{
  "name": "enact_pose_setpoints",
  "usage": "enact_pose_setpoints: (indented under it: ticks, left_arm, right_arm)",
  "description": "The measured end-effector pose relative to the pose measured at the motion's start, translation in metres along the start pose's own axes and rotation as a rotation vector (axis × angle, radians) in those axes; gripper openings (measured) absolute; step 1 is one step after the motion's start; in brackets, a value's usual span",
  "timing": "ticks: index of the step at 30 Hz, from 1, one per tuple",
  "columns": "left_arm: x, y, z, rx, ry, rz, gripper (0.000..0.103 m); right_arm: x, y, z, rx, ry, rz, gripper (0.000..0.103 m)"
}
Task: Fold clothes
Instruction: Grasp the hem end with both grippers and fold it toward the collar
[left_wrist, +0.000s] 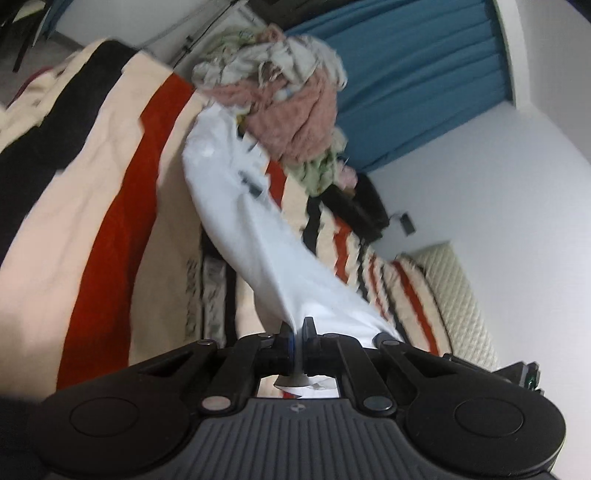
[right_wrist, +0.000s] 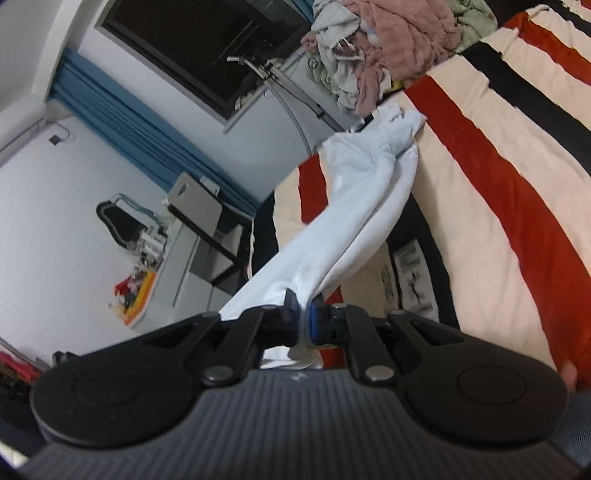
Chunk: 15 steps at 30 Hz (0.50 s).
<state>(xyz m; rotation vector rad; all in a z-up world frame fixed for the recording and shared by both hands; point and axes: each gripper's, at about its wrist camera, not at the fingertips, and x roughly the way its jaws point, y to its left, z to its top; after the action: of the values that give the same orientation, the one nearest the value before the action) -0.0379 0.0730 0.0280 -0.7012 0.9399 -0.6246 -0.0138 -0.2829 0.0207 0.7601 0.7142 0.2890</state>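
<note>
No text, label or number is legible anywhere.

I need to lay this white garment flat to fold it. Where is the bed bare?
Bare striped blanket runs from the white garment toward the near edge. Crowded: the clothes pile at the far end, touching the garment's far end. Both left gripper and right gripper pinch it.

The black two-finger left gripper (left_wrist: 295, 328) at six o'clock has its jaws clamped on an edge of the pale white cloth garment (left_wrist: 251, 225), which stretches up toward twelve. It lies over the cream, red and black striped blanket (left_wrist: 110, 206). A heap of pink and green crumpled clothes (left_wrist: 291, 107) sits at twelve o'clock, beside the blue pleated curtain (left_wrist: 417, 74) at one.
</note>
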Motion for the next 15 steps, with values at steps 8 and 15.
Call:
enact_pose_setpoints:
  ticks: [8,15]
  left_arm:
    - [0.011,0.050,-0.075,-0.042,0.159,0.089,0.004]
    - [0.057,0.051,-0.009,-0.024,0.105,0.102,0.004]
  right_arm:
    - [0.005,-0.050,-0.073,0.089,0.114,-0.068,0.009]
    - [0.036,-0.062,-0.028,0.172,0.084,-0.054,0.010]
